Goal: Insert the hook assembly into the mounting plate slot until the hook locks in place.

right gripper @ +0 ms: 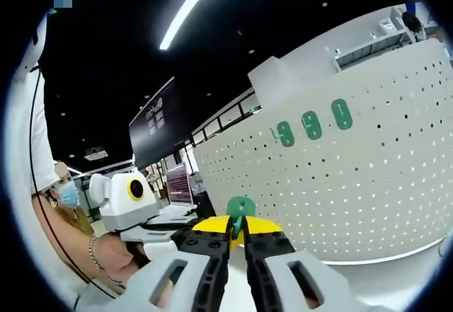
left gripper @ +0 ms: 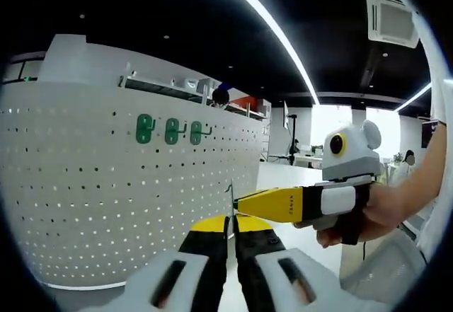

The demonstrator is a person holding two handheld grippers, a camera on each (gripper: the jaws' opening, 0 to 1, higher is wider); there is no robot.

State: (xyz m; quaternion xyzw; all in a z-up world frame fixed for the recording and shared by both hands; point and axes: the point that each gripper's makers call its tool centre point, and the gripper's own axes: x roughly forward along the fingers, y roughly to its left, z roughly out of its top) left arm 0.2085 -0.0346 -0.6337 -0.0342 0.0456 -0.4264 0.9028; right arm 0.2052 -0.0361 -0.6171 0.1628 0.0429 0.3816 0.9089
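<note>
Right gripper (right gripper: pixel 238 245) clamps green hook (right gripper: pixel 241 209), upright; left gripper (left gripper: pixel 231 235) pinches its wire.

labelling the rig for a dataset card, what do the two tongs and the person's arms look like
Both tongs have black jaws with yellow bases on white bodies with dark oblong slots: left tongs, right tongs. Seen from the side in the left gripper view, the right one shows a yellow jaw with small dark lettering, a white block and a black grip. A chain bracelet circles the left wrist; no sleeves show.
</note>
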